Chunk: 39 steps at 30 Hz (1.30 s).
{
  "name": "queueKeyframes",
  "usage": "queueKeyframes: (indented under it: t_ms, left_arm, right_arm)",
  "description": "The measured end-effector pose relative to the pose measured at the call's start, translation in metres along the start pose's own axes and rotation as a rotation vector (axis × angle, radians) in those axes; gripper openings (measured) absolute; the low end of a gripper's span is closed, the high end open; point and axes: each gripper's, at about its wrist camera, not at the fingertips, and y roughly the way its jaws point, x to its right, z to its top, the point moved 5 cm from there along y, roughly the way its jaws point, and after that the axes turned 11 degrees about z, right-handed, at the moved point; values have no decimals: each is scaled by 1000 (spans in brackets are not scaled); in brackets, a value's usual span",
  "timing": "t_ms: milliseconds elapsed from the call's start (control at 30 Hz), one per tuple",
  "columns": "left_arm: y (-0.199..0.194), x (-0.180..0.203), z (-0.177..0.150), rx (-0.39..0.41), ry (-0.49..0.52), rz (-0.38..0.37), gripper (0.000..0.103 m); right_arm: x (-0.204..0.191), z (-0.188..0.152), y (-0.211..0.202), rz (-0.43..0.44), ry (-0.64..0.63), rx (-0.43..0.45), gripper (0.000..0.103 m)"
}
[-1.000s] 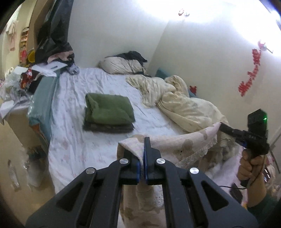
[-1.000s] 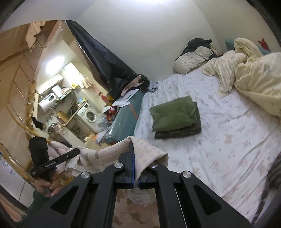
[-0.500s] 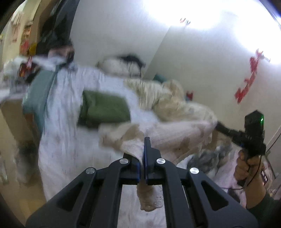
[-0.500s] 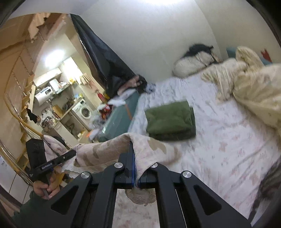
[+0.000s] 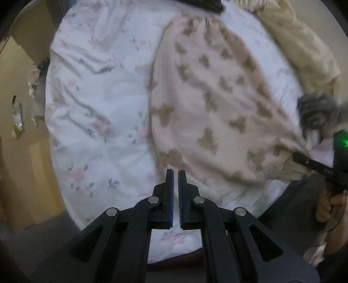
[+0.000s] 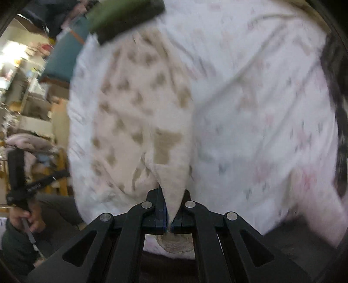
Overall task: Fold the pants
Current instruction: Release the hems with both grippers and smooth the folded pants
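Note:
The pants [image 5: 217,104] are pale pink fleece with brown bear shapes and lie spread flat on the floral bed sheet [image 5: 97,104]. My left gripper [image 5: 175,174] hovers just off their near left corner, its jaws a narrow gap apart with nothing between them. My right gripper [image 6: 171,196] is shut on the near right corner of the pants [image 6: 141,104], the cloth bunched between its pads. The right gripper also shows at the right edge of the left wrist view [image 5: 304,160], clamped on the corner.
A folded green and dark garment stack [image 6: 124,15] sits at the far end of the pants. A cream duvet [image 5: 300,48] lies to the right. A grey striped cat [image 5: 317,113] is by the right corner. The bed's left edge [image 5: 49,122] drops to the floor.
Both grippers swung down from holding the pants stretched in the air. The pants now lie on the bed. The left gripper has let go of its corner; the right still grips.

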Motion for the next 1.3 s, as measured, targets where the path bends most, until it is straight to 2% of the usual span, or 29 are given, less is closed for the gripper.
queueKeyframes:
  t_ms: [100, 167, 200, 233, 267, 333, 400, 433, 500, 567, 633, 667, 733, 833, 900, 967, 1033, 1167, 1233, 1300]
  left_arm:
    - [17, -1, -10, -28, 34, 52, 2]
    - [24, 0, -11, -64, 29, 54, 2]
    - [24, 0, -10, -58, 25, 64, 2]
    - [21, 1, -8, -43, 23, 69, 3]
    - [18, 2, -8, -26, 27, 73, 4]
    - [12, 5, -7, 5, 30, 85, 19]
    - [7, 11, -1, 42, 25, 78, 33]
    - [4, 15, 3, 59, 22, 72, 37]
    - [5, 26, 15, 76, 4, 47, 37]
    - [12, 40, 28, 95, -2, 25, 37]
    - [25, 59, 35, 111, 21, 22, 37]
    - [37, 69, 34, 83, 21, 22, 37]
    - [57, 85, 25, 35, 54, -28, 35]
    - [77, 99, 6, 12, 151, 14, 35]
    - [93, 101, -15, -57, 219, 64, 37]
    - [97, 96, -29, -105, 239, 115, 37]
    - [93, 90, -39, -154, 222, 121, 37]
    - [86, 82, -54, -215, 266, 147, 37]
    - [75, 76, -52, -209, 243, 139, 37]
    - [61, 70, -39, -154, 196, 105, 37]
  right_arm:
    - [4, -14, 15, -52, -14, -70, 6]
    - [12, -17, 21, -125, -1, -114, 14]
    - [16, -18, 21, -165, 5, -129, 17]
    - [20, -18, 20, -200, 2, -130, 27]
    - [23, -17, 16, -246, -5, -130, 51]
    - [26, -10, 2, -340, -45, -96, 74]
    - [23, 2, -17, -424, -120, -21, 74]
    - [18, 7, -22, -418, -147, -5, 73]
    - [9, 16, -24, -334, -148, 16, 65]
    - [-3, 25, -9, -259, -149, 21, 41]
    - [-13, 29, 20, -193, -152, -1, 27]
    - [-15, 27, 41, -175, -131, -27, 27]
    - [-15, 18, 70, -121, -84, -86, 27]
    - [-12, -5, 105, -125, -84, -161, 27]
    - [-3, -23, 118, -151, -72, -202, 25]
    - [-2, -33, 117, -181, -85, -210, 25]
    - [-2, -43, 111, -193, -56, -236, 25]
    - [-3, -59, 101, -205, -50, -315, 28]
    - [-6, -62, 93, -202, -63, -344, 28]
    - [-15, -55, 81, -190, -112, -317, 29]
